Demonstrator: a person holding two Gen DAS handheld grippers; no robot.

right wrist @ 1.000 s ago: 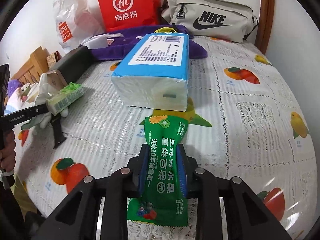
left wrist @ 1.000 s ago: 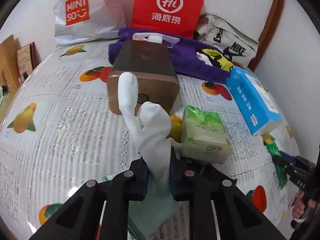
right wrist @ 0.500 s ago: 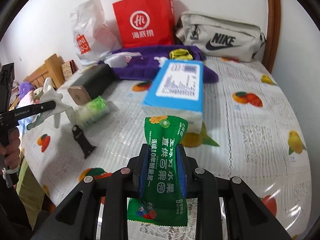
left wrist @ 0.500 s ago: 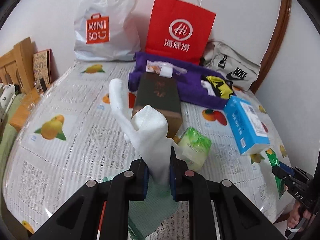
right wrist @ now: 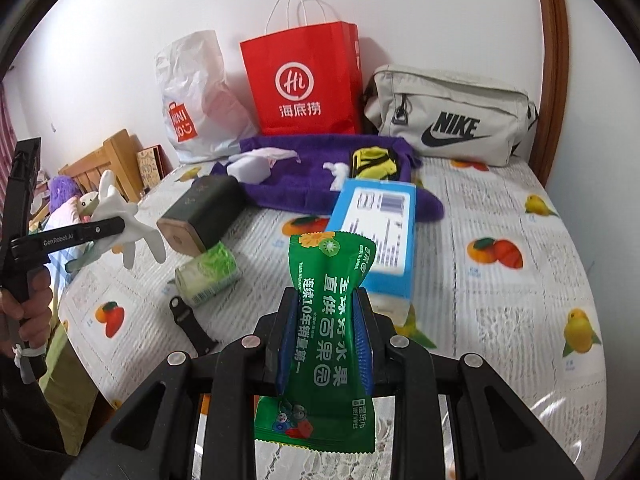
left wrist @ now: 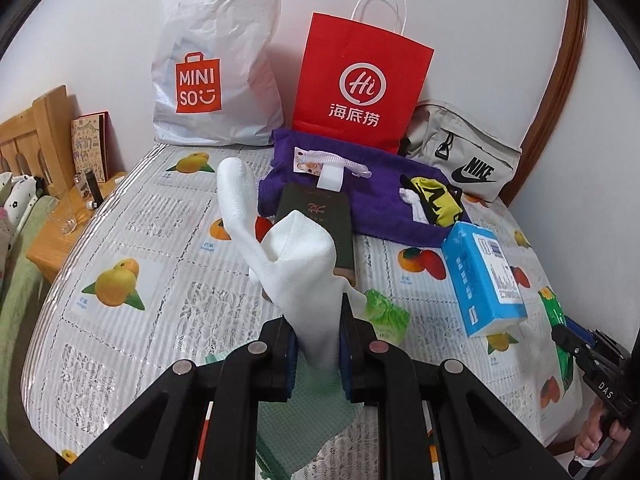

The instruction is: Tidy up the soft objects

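The bed (left wrist: 132, 240) is a wide, yielding surface under a glossy fruit-print cover, so anything dropped on it would likely slide or roll rather than stay put. Against the wall, the stiff red paper bag (left wrist: 360, 84) and the crinkly white plastic bag (left wrist: 216, 68) stand loosely upright; a nudge from a loaded hand could tip either. The blue tissue pack (right wrist: 380, 224), a soft-sided brick, lies just behind the right gripper (right wrist: 325, 344), whose jaws are clamped on a slick green wet-wipes pouch (right wrist: 326, 316) held above the bed; pinched at its waist, the smooth film could slip out. The left gripper (left wrist: 316, 348) has its jaws clamped on a limp white glove (left wrist: 288, 256), also off the bed; its floppy fingers could snag the dark box (left wrist: 320, 224) behind.
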